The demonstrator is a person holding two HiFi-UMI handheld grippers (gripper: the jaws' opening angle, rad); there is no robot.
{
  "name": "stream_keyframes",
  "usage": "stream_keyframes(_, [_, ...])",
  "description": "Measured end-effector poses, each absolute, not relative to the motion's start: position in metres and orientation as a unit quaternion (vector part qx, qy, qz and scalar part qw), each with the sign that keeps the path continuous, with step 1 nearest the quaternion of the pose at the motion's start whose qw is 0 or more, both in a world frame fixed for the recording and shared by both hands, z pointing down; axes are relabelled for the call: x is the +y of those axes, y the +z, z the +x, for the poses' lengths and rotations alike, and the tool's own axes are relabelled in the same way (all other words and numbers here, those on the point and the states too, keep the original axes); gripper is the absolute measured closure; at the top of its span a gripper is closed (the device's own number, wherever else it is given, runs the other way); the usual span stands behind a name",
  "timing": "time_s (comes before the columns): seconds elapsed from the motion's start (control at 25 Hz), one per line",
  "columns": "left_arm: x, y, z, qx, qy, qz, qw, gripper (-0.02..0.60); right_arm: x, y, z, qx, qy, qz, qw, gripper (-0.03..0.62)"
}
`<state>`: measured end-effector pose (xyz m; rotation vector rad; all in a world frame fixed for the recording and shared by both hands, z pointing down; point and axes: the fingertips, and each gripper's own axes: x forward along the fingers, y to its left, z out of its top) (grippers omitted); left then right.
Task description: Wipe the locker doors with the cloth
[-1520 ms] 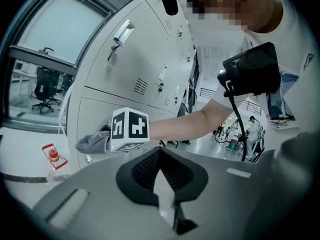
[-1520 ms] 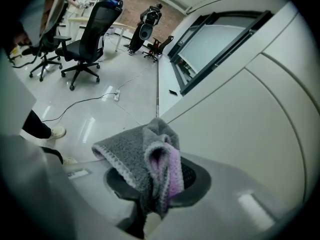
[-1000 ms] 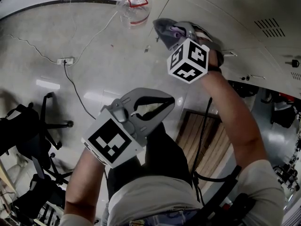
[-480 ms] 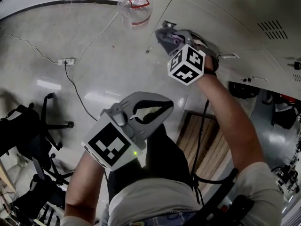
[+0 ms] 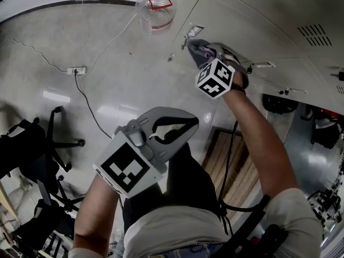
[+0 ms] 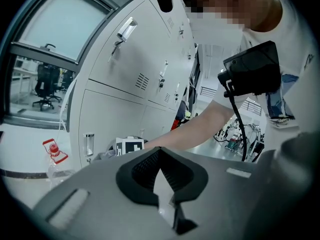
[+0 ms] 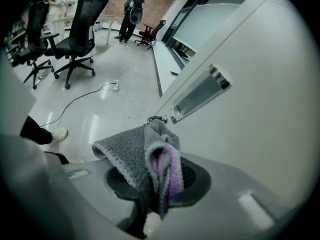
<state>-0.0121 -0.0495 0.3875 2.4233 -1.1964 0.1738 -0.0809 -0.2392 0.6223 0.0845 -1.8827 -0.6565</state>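
Beside the shut locker door (image 5: 252, 31), right tool (image 5: 200, 51) clenched on grey cloth (image 7: 132, 154) (left tool (image 5: 194, 121) closed, empty).

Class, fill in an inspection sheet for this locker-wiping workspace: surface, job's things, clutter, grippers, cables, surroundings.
Surface: locker doors pale and shut; no marks visible.
Job's things: grey and purple cloth bunched, close to a door; contact unclear.
Clutter: clear bottle with a red cap on the floor by the lockers.
Grippers: right gripper fingers shut on the cloth; left gripper fingers together, empty, away from the lockers.
Cables: floor cable runs to a power strip; black cable runs along the right arm.
Surroundings: office chairs.
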Motion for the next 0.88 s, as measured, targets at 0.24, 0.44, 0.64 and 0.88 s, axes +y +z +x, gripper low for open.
stream_keyframes(0.24, [-0.044,0.395,-0.013,-0.434,0.064,0.871,0.221,0.578,-0.241,0.645,-0.088,-0.798,-0.261,0.044,0.542,0.508])
stream_keyframes(0.44, [-0.037,0.4,-0.01,-0.429,0.068,0.871,0.229,0.577,-0.237,0.661,-0.099,-0.798,-0.267,0.037,0.539,0.508])
stream_keyframes(0.64, [-0.038,0.405,-0.011,-0.431,0.067,0.87,0.23,0.577,-0.233,0.678,-0.113,-0.798,-0.271,0.022,0.538,0.508])
stream_keyframes(0.88, [-0.041,0.406,-0.016,-0.435,0.064,0.872,0.216,0.578,-0.233,0.701,-0.125,-0.792,-0.273,0.006,0.546,0.508])
